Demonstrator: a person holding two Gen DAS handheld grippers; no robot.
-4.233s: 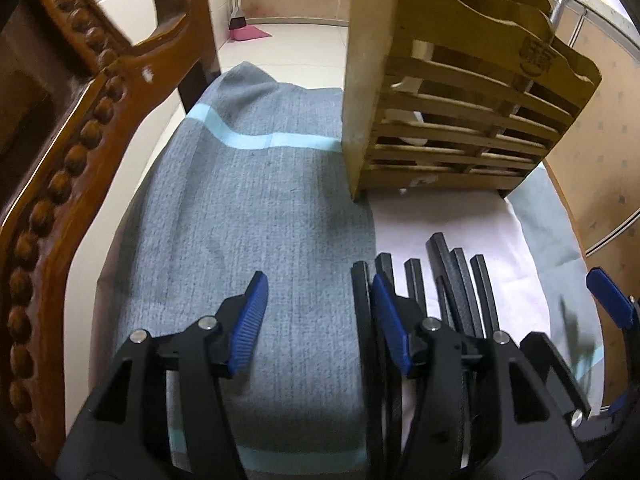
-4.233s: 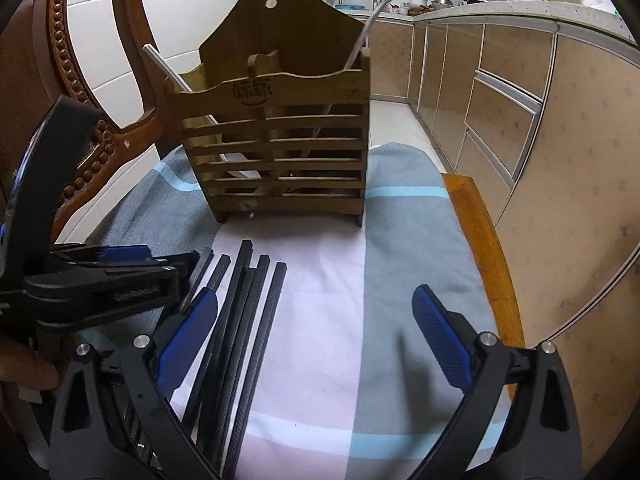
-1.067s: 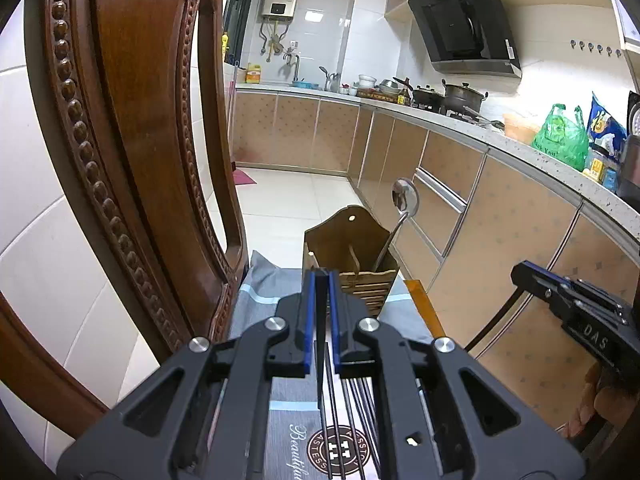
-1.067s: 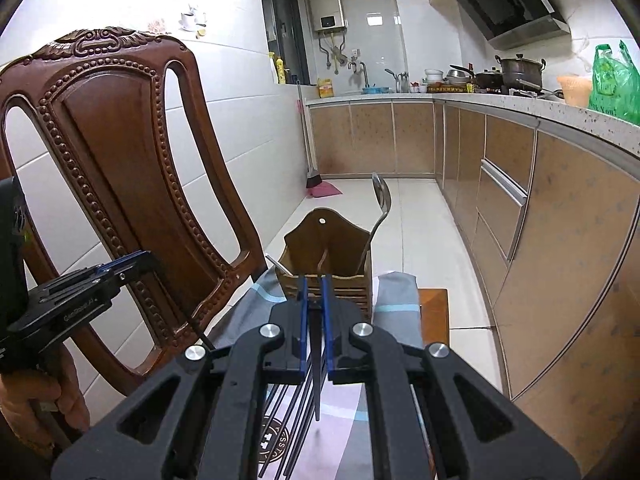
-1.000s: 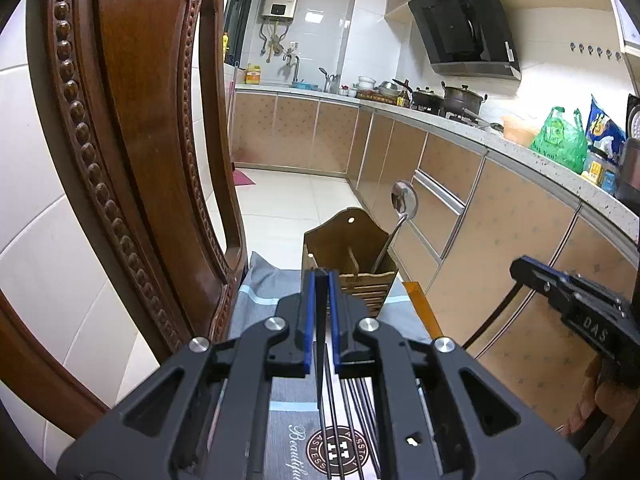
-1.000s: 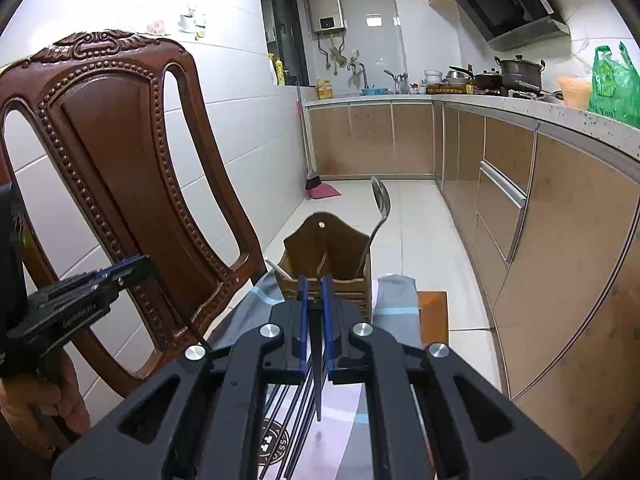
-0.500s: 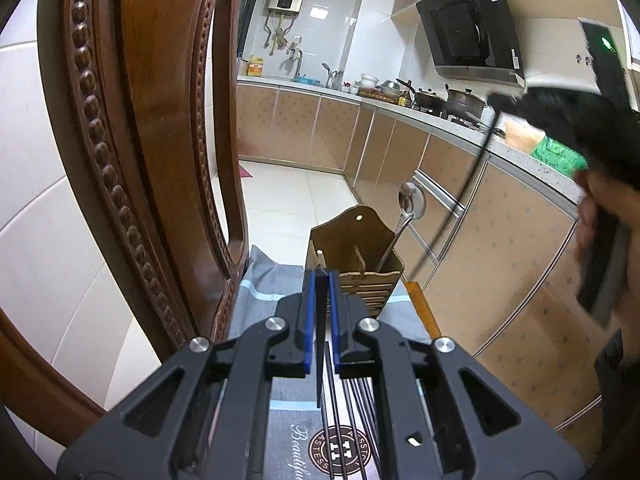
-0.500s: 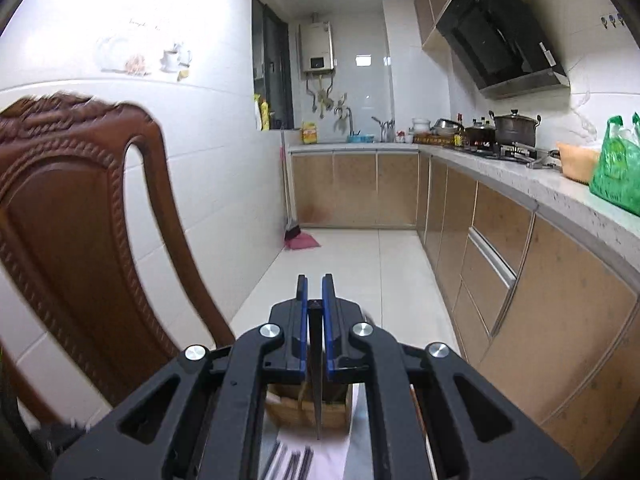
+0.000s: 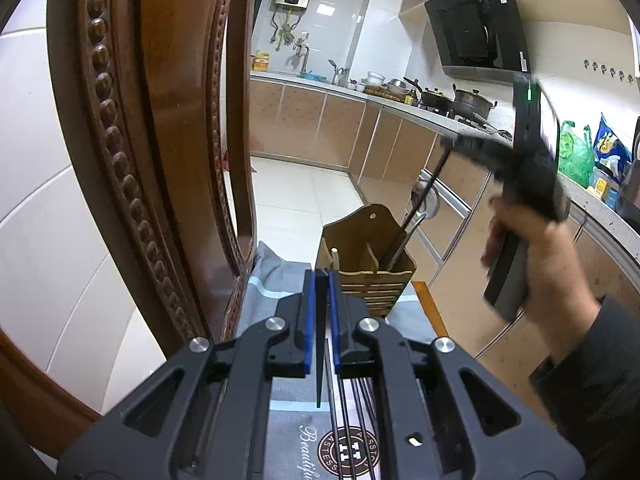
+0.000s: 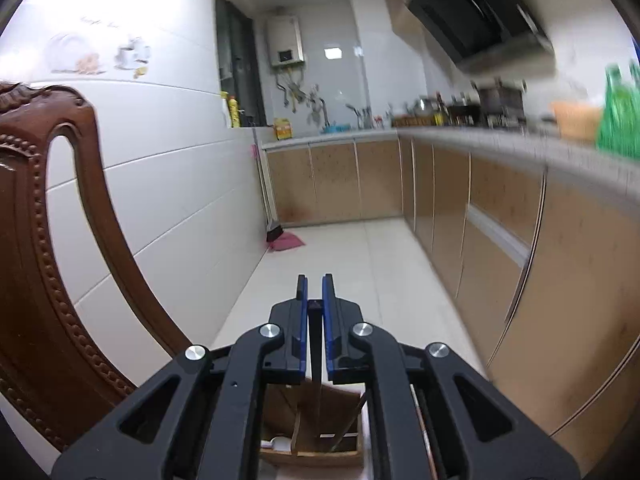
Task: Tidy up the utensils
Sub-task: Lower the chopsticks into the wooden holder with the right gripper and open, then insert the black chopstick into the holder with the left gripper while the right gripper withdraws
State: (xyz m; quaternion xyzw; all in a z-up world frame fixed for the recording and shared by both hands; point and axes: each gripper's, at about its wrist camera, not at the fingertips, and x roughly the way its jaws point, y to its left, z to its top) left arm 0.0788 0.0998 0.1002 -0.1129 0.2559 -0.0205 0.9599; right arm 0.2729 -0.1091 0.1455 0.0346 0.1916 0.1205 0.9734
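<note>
Chopstick (image 10: 315, 344) clamped over wooden holder (image 10: 312, 436)

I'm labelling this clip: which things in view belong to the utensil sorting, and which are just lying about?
Part of the job:
- slatted wooden utensil holder
- black chopsticks on the cloth
- black chopstick in the left gripper
- black chopstick in the right gripper

Just lying about:
- carved wooden chair
- pink broom
- green plastic bag
</note>
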